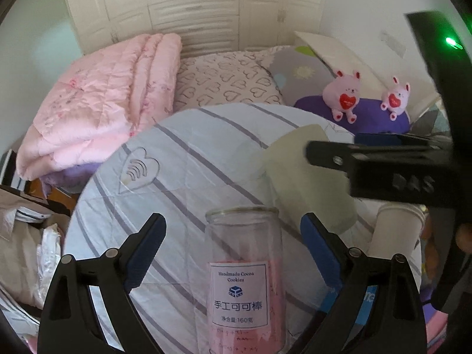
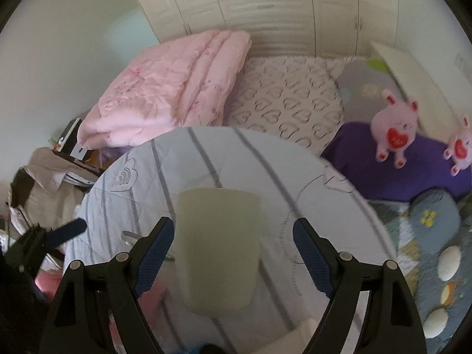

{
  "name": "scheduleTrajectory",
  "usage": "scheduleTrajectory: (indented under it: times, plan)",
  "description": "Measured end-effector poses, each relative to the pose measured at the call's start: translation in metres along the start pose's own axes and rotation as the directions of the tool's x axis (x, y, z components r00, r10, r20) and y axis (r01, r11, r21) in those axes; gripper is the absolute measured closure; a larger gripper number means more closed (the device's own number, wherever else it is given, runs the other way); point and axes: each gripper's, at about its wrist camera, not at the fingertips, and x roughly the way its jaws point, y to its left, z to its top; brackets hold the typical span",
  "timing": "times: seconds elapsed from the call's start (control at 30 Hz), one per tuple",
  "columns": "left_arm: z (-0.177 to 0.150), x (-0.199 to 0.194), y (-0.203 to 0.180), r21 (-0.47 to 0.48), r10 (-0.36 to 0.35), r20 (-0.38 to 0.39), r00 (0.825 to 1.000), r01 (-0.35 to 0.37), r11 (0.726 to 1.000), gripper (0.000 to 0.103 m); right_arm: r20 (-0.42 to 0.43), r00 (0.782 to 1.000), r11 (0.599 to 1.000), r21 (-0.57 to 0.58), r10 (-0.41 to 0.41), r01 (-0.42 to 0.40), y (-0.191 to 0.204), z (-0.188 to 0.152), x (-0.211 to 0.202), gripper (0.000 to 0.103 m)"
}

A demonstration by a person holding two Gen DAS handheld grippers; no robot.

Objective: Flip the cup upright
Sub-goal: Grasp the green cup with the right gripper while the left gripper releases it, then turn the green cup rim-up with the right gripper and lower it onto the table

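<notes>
A pale yellow-green cup [image 2: 218, 250] stands upside down on the round striped table [image 2: 236, 159], its flat base on top. My right gripper [image 2: 233, 250] is open with a blue pad on each side of the cup, not touching it. In the left wrist view the cup [image 1: 306, 177] sits at the right, partly behind the right gripper's black body [image 1: 383, 165]. My left gripper [image 1: 233, 247] is open around a clear glass jar [image 1: 244, 277] with a white label, not touching it.
A folded pink quilt [image 1: 97, 103], a heart-print pillow [image 1: 224, 79] and two pink plush rabbits [image 1: 345, 94] on a purple cushion lie on the bed behind the table. A white paper cup [image 1: 392, 230] stands at the table's right. Clutter of bags sits at the left.
</notes>
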Motion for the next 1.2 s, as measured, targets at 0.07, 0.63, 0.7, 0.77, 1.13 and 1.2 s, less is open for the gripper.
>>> scheduleTrajectory:
  times: [0.07,0.63,0.7,0.77,1.13,1.2]
  plan:
    - [0.000,0.002,-0.001,0.000,-0.024,-0.005,1.000,0.024,1.000,0.009,-0.025,1.000,1.000,0.009,-0.002,0.003,0.000,0.002,0.008,0.019]
    - [0.001,0.007,-0.012,0.034,-0.103,-0.011,0.995,0.103,0.994,0.009,-0.197,0.972,0.991,0.048,0.130,-0.123,-0.003,0.016,0.055,0.022]
    - [0.000,0.007,-0.016,0.048,-0.101,-0.016,0.995,0.102,0.994,0.009,-0.171,0.977,0.991,0.034,0.130,-0.127,-0.002,0.013,0.048,0.023]
    - [0.000,0.008,-0.018,0.053,-0.108,-0.018,0.994,0.109,0.993,0.009,-0.145,0.982,0.992,0.021,0.122,-0.121,-0.002,0.011,0.040,0.023]
    - [0.005,0.020,-0.027,0.010,-0.077,-0.023,0.997,0.078,0.997,0.009,0.129,0.987,0.992,-0.094,0.100,-0.088,0.003,0.003,-0.003,0.023]
    - [0.005,0.021,-0.025,-0.008,-0.072,-0.017,0.997,0.072,0.997,0.009,0.172,0.980,0.991,-0.105,0.103,-0.085,0.004,-0.001,-0.006,0.023]
